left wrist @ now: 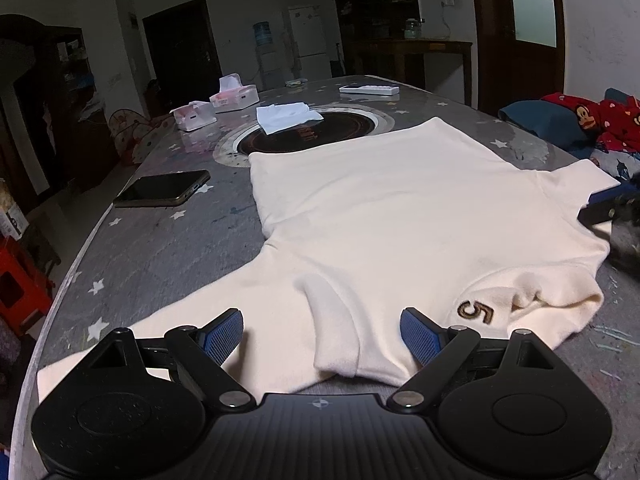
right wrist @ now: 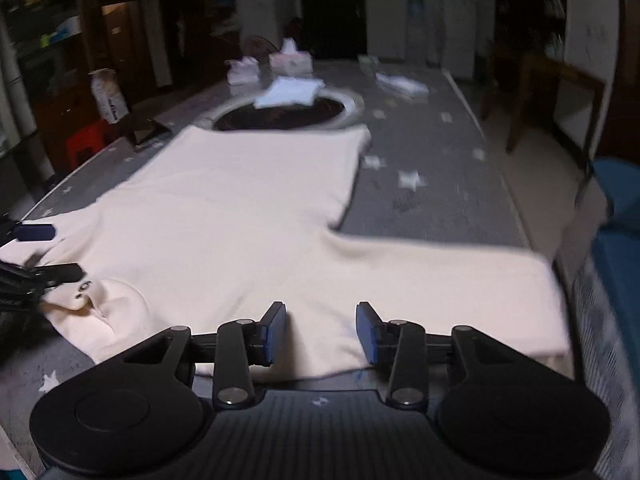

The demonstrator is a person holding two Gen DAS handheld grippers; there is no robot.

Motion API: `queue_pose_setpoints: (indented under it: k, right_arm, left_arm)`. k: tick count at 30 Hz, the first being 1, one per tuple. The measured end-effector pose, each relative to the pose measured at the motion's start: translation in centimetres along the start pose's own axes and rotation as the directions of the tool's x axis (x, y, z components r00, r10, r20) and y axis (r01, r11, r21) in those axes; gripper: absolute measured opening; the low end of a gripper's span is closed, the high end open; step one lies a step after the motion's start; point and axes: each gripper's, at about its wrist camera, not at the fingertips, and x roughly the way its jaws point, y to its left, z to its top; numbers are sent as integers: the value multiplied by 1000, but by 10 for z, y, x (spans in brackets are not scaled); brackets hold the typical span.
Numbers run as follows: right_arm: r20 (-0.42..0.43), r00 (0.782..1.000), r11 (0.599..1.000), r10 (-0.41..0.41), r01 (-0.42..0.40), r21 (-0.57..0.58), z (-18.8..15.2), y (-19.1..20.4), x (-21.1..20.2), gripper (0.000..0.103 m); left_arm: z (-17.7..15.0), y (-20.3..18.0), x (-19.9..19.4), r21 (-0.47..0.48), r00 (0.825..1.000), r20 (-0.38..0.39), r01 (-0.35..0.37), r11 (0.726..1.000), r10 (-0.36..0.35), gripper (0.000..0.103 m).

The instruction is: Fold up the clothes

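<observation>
A cream T-shirt [left wrist: 400, 208] lies spread flat on the grey star-patterned table [left wrist: 160, 248], hem toward the far side, with a brown "5" [left wrist: 476, 312] stitched near the collar. My left gripper [left wrist: 322, 320] hovers open and wide at the near edge, and a fold of the collar lies between its blue pads without being pinched. In the right wrist view the shirt [right wrist: 224, 208] stretches ahead, one sleeve [right wrist: 460, 288] reaching right. My right gripper [right wrist: 321, 322] stands open over the shoulder edge, cloth below the gap. The left gripper's blue pad [right wrist: 36, 232] shows at the left edge.
A dark phone [left wrist: 162, 189] lies left of the shirt. Beyond it sit a round dark inset [left wrist: 312, 136], a folded white cloth [left wrist: 286, 117], tissue packs [left wrist: 234, 98] and a flat white box [left wrist: 369, 89]. Red and blue clothes [left wrist: 600, 120] are piled at the right. A red stool [left wrist: 20, 292] stands off the left edge.
</observation>
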Motion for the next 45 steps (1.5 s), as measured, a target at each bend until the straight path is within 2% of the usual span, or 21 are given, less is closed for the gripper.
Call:
queue_pose_setpoints:
  k: [4, 8, 11, 13, 15, 17, 19, 23, 24, 25, 27, 28, 30, 33, 36, 45]
  right_arm:
    - [-7, 1000, 1000, -7, 7, -24, -11, 3, -9, 51]
    - [-14, 1000, 999, -22, 21, -50, -10, 9, -15, 53]
    - [22, 1000, 999, -13, 14, -38, -2, 12, -14, 56]
    - [36, 999, 1000, -3, 4, -25, 3, 14, -8, 58]
    - [40, 999, 1000, 3, -2, -25, 5, 17, -2, 60]
    - [40, 999, 999, 13, -11, -31, 3, 20, 4, 63]
    - [39, 999, 999, 13, -12, -39, 0, 23, 9, 67]
    - [50, 999, 999, 8, -5, -50, -4, 25, 11, 79]
    - [51, 999, 998, 4, -1, -60, -5, 27, 11, 87]
    - [52, 999, 998, 0, 4, -68, -6, 28, 12, 93]
    - [60, 998, 997, -6, 10, -76, -9, 29, 13, 96]
    - [63, 998, 997, -9, 14, -80, -10, 29, 14, 99]
    - [61, 998, 997, -12, 16, -73, -10, 28, 16, 103]
    - [61, 998, 997, -13, 17, -72, -11, 28, 17, 103]
    - [61, 998, 997, -12, 16, -71, -11, 28, 17, 103]
    - [61, 998, 997, -13, 17, -72, -12, 29, 16, 103]
  left_arm:
    - [-6, 3, -6, -43, 1000, -4, 20, 999, -21, 88]
    - [-7, 12, -18, -77, 999, 19, 44, 996, -43, 88]
    - [-5, 37, -29, -159, 999, 38, 16, 987, -10, 88]
    - [-8, 55, -34, -208, 998, 31, -43, 977, 51, 86]
    - [-12, 74, -39, -259, 993, 12, -113, 959, 120, 80]
    - [-19, 96, -42, -315, 981, -30, -193, 929, 194, 79]
    - [-28, 112, -42, -346, 961, -82, -277, 897, 265, 79]
    - [-44, 131, -37, -360, 929, -161, -369, 857, 332, 75]
    - [-47, 133, -36, -366, 929, -167, -369, 854, 330, 75]
    - [-49, 135, -36, -376, 933, -163, -360, 854, 322, 73]
    - [-48, 138, -37, -380, 943, -148, -332, 863, 298, 57]
    - [-47, 138, -36, -373, 946, -140, -324, 869, 292, 53]
    - [-43, 138, -35, -351, 948, -127, -317, 881, 290, 29]
    - [-36, 144, -28, -319, 949, -121, -314, 894, 290, 12]
    - [-28, 152, -18, -265, 941, -110, -337, 903, 319, 7]
    - [-8, 158, 4, -108, 910, -48, -414, 904, 411, 6]
